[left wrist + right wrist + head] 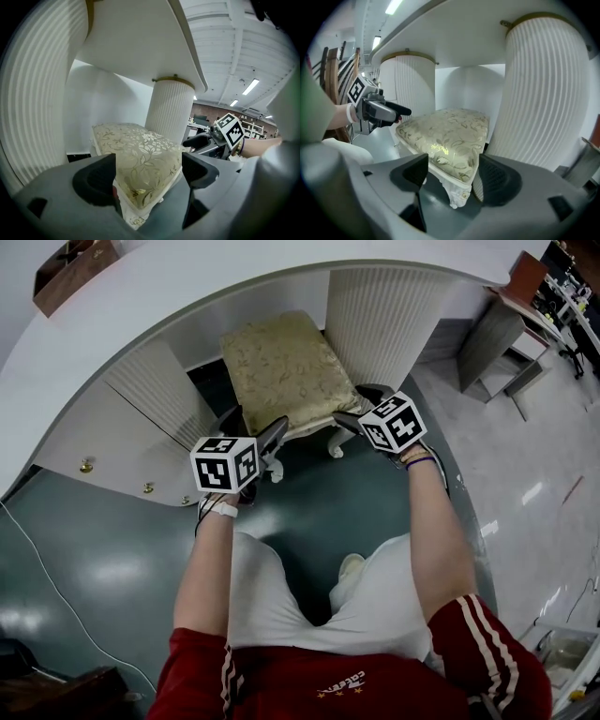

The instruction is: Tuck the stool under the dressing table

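Left side: the dressing table's [187, 296] left pedestal [150, 390], fluted and white, stands clear of the stool.

The left gripper [149, 173] has its jaws spread wide, and the near-left corner of the cushion [140, 150] sits between them. It straddles the corner without clamping it; firm contact cannot be confirmed.

Centre: the stool [281, 362] stands on the grey floor [309, 484] in the knee recess. Its far part is under the tabletop and its near edge projects toward the person. Judged partway through the tuck.

The right gripper [452, 176] is likewise wide open, bracketing the near-right corner above the carved leg [457, 199], with nothing held.

Right side: the right pedestal [543, 93] stands just beside the stool's flank — the tighter clearance of the two.

Recommendation for the step in hand: push both corners evenly and straight into the recess, low on the frame rather than on the soft cushion. Keep the stool square so that it does not slew against the right pedestal — an uneven push is the likely fault. Let the legs slide without tipping.
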The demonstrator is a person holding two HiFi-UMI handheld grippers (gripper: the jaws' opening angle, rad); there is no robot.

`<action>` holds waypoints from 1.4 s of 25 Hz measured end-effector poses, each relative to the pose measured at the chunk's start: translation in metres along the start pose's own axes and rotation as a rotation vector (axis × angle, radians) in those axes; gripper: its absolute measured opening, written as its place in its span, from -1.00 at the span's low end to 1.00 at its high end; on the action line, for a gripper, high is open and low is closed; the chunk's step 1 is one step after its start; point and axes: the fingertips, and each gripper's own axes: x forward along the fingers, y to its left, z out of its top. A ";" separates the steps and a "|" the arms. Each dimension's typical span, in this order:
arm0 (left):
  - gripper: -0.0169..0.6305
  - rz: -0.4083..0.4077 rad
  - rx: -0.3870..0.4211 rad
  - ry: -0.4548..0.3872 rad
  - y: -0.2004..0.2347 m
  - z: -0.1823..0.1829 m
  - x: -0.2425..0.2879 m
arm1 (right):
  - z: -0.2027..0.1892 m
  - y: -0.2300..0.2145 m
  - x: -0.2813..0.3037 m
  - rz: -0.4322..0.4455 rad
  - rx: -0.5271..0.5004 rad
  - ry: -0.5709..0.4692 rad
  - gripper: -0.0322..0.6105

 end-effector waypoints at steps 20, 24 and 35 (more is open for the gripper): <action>0.37 -0.217 0.043 0.016 -0.130 0.107 -0.102 | 0.116 0.071 -0.147 0.068 0.386 -0.420 0.15; 0.35 -0.243 0.059 0.041 -0.163 0.163 -0.180 | 0.157 0.106 -0.226 0.071 0.417 -0.359 0.15; 0.30 -0.208 0.026 -0.022 -0.247 0.372 -0.408 | 0.330 0.165 -0.487 -0.006 0.357 -0.334 0.15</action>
